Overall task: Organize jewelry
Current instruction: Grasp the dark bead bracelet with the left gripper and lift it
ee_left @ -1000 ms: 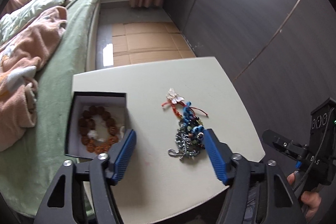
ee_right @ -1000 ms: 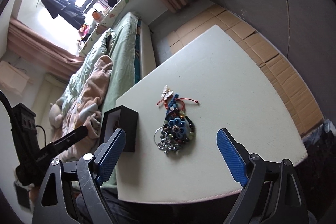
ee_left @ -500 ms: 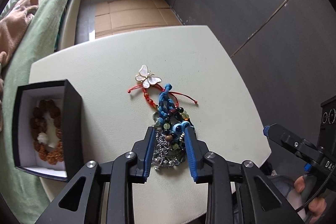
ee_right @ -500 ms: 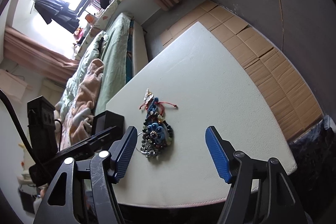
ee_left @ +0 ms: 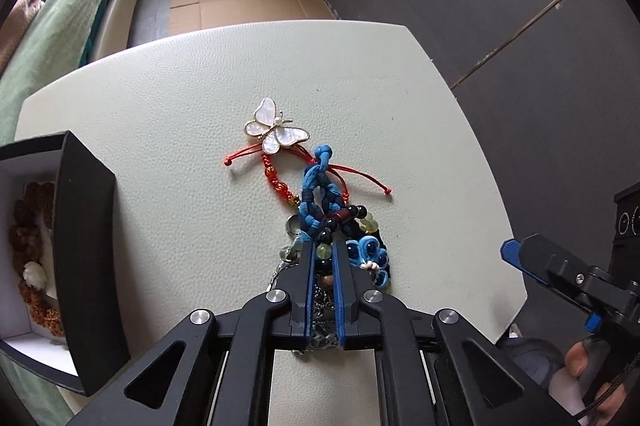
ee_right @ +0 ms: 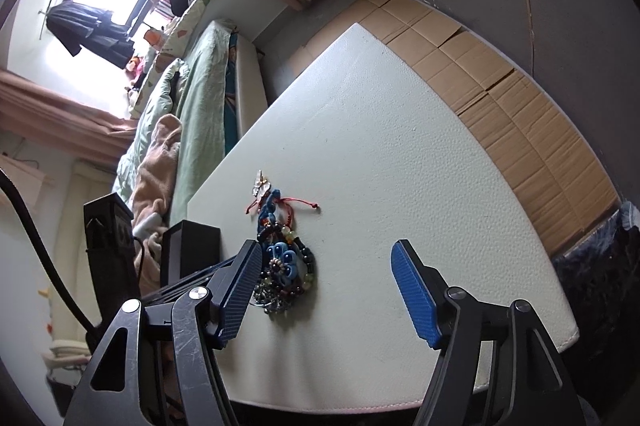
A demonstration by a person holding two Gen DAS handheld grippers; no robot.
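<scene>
- Where the jewelry pile (ee_left: 332,226) lies near the front edge of the pale table (ee_left: 180,98), the left gripper (ee_left: 323,258) has its blue pads nearly together, pinching a green bead of a beaded bracelet (ee_left: 325,253) between them.
- Chain links and a brown bead sit deeper between the same fingers; whether these are gripped too is hard to tell.
- Beyond the pile, a mother-of-pearl butterfly brooch (ee_left: 276,130) rests on a red cord bracelet (ee_left: 280,182), just beside a blue braided cord (ee_left: 318,186).
- At the table's left stands an open black box (ee_left: 86,246), holding a brown bead bracelet (ee_left: 28,258) on white lining.
- Over the table's near edge, the right gripper (ee_right: 332,290) hangs spread wide and holding nothing, its left pad just beside the pile (ee_right: 284,262).
- Behind the table are a green-covered bed (ee_right: 192,98) and flattened cardboard (ee_right: 500,66).
</scene>
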